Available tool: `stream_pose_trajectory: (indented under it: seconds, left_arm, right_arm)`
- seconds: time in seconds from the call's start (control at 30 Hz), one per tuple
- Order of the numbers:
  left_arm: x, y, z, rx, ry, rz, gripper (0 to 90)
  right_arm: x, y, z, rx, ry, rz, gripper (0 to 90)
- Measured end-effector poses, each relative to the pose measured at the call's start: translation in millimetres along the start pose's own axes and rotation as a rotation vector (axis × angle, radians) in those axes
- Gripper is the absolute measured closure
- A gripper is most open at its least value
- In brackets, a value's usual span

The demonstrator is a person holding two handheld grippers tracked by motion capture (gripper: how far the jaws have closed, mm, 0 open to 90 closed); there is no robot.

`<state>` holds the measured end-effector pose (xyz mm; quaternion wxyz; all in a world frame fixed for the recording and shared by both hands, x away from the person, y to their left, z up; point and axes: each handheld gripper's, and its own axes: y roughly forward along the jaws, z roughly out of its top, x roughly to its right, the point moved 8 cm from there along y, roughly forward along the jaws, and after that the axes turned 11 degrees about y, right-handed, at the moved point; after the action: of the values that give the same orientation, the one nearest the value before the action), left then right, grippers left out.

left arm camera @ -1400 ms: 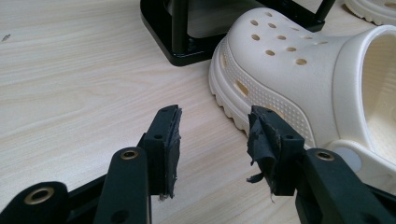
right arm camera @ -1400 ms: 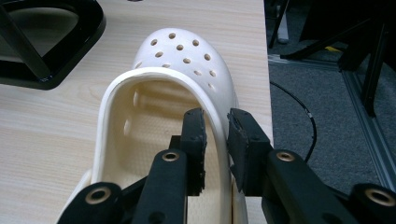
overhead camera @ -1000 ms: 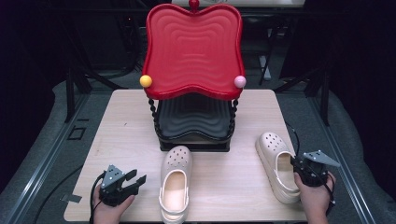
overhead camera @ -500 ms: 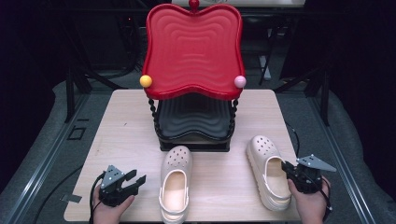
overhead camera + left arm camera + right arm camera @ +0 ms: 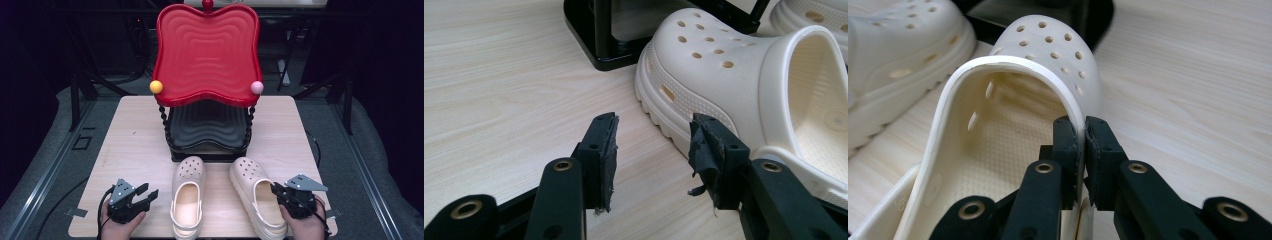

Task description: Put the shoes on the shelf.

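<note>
Since a second ago your right gripper (image 5: 274, 190) has slid the right shoe (image 5: 257, 195) across the table (image 5: 130, 145) toward the middle. That shoe was out near the right edge of the table. Now it lies close beside the left shoe (image 5: 186, 192), with a thin strip of table between them. Your left gripper (image 5: 147, 196) has stayed where it was.

Your right gripper is clamped on the side wall of the right shoe, near its opening. In the right gripper view one jaw sits inside the shoe and one sits outside, with the cream rim (image 5: 1068, 97) pinched between them. The toe of this shoe points at the black bottom of the stand (image 5: 207, 150) and leans a little toward the left shoe.

The left shoe lies flat on the table, just in front of the stand, with its toe almost at the black base. Its opening faces up.

Your left gripper rests on the table to the left of the left shoe. Its jaws are spread apart and hold nothing. In the left gripper view the left shoe (image 5: 744, 85) sits just past the tips of the jaws, and one jaw is very near its sole.

The red tray (image 5: 206, 50) on top of the stand is tipped up toward you, above both shoes.
</note>
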<state>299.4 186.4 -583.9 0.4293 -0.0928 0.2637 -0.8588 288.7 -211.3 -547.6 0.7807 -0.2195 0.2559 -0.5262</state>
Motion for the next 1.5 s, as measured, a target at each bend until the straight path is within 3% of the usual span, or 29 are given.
stream_pose_trajectory:
  seconds: [0.17, 0.27, 0.53, 0.9, 0.93, 1.1, 1.2, 1.33, 1.43, 1.5]
  left_arm:
    - [3.3, 0.9, 1.0, 0.008, -0.002, -0.008, 53.9]
    - [13.2, 0.4, 5.3, 0.022, 0.019, -0.028, 53.9]
    - [29.2, -1.0, 12.8, 0.040, 0.041, -0.076, 53.5]
    - [45.4, 5.3, 21.3, 0.051, 0.045, -0.127, 52.1]
    - [47.3, 8.0, 22.6, 0.051, 0.029, -0.139, 51.8]
    - [51.1, 14.4, 24.3, 0.044, 0.003, -0.159, 51.4]
    - [56.0, 21.3, 23.4, 0.012, 0.002, -0.170, 52.2]
    - [59.4, 27.2, 20.0, -0.023, 0.015, -0.172, 56.8]
    - [58.2, 29.5, 18.8, -0.040, 0.037, -0.128, 62.4]
    - [56.9, 29.2, 19.0, -0.052, 0.031, -0.128, 67.4]
  right_arm:
    - [-16.6, 10.8, -0.3, -0.017, -0.023, 0.015, 84.3]
    - [-32.4, 24.4, 0.4, -0.034, -0.040, 0.028, 84.2]
    - [-53.3, 43.1, -0.7, -0.055, -0.051, 0.033, 84.2]
    - [-67.0, 54.0, -0.9, -0.041, -0.010, 0.013, 83.8]
    - [-70.1, 55.7, -0.9, -0.034, -0.006, 0.010, 83.6]
    - [-75.7, 57.4, -2.0, -0.031, -0.001, 0.019, 83.2]
    - [-80.2, 59.0, -6.0, -0.030, 0.020, 0.057, 80.5]
    - [-79.4, 58.2, -6.7, -0.034, 0.005, 0.070, 77.1]
    - [-78.8, 57.9, -7.2, -0.030, -0.004, 0.085, 75.3]
    - [-76.7, 60.3, -12.2, -0.050, -0.012, 0.081, 74.6]
